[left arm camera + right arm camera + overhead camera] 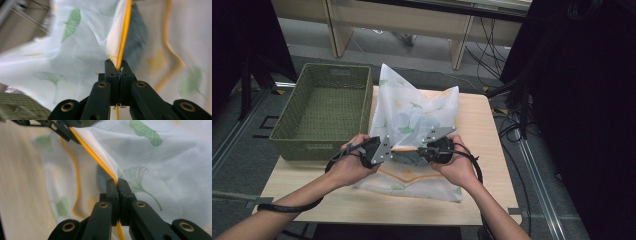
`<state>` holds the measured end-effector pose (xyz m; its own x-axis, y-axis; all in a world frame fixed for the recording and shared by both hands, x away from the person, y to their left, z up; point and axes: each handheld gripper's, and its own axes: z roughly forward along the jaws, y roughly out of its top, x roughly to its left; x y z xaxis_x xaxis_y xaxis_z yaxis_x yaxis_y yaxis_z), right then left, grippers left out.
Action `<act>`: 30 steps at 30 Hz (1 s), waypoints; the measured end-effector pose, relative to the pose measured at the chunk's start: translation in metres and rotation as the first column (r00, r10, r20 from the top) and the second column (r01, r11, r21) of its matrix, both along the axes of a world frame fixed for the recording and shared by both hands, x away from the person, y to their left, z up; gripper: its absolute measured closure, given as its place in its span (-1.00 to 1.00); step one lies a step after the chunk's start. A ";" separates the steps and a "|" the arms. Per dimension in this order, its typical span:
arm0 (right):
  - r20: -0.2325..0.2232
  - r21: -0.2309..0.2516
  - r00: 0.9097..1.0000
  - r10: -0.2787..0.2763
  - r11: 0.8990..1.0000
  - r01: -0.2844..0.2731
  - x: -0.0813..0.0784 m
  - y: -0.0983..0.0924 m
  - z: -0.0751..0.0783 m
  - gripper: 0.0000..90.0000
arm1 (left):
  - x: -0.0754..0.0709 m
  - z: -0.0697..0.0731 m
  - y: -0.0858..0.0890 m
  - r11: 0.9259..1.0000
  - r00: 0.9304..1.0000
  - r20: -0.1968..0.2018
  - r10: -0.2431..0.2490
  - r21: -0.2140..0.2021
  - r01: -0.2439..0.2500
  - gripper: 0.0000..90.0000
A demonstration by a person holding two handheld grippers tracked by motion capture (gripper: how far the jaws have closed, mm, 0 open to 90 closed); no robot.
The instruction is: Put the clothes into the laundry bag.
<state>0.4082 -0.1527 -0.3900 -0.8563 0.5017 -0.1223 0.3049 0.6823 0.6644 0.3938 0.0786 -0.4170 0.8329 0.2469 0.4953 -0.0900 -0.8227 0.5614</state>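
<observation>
A white mesh laundry bag (414, 112) printed with green ginkgo leaves lies across the middle of the wooden table (489, 165), its far part lifted into a peak. The left gripper (388, 150) is clamped tight on the bag's orange-trimmed edge (123, 37); in the left gripper view the trim runs straight into the closed jaws. The right gripper (426, 149) pinches the same orange edge a little further right, its jaws likewise pressed together on the trim (100, 161). The two grippers sit near each other at the near middle of the bag, holding the opening raised. Something dark (408, 158) shows inside the bag between them. A green woven basket (292, 125) stands on the table's left side, just beside the bag.
</observation>
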 end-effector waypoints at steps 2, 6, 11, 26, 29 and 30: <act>-0.054 -0.043 0.998 0.016 0.999 -0.018 -0.001 0.004 -0.014 1.00 | -0.001 -0.013 -0.001 0.999 0.999 -0.040 0.012 0.035 -0.011 0.94; -0.109 -0.091 0.994 0.030 0.995 -0.040 0.004 0.008 -0.035 1.00 | 0.002 -0.036 -0.006 0.997 0.993 -0.119 0.004 0.076 0.006 0.93; -0.174 -0.157 0.985 0.006 0.987 -0.034 0.008 0.005 -0.059 1.00 | 0.010 -0.057 -0.011 0.995 0.982 -0.186 0.007 0.104 0.012 0.90; -0.243 -0.166 0.970 0.002 0.985 -0.044 0.006 0.005 -0.080 0.83 | 0.006 -0.066 -0.004 0.999 0.957 -0.290 0.031 0.048 -0.018 0.61; -0.257 -0.134 0.966 0.008 0.990 -0.044 0.005 0.001 -0.076 0.63 | 0.004 -0.055 0.004 0.998 0.947 -0.319 0.025 -0.047 -0.042 0.35; -0.273 -0.129 0.962 -0.026 0.992 -0.009 0.002 0.000 -0.072 0.59 | 0.003 -0.051 0.008 0.995 0.950 -0.307 0.054 -0.061 -0.076 0.30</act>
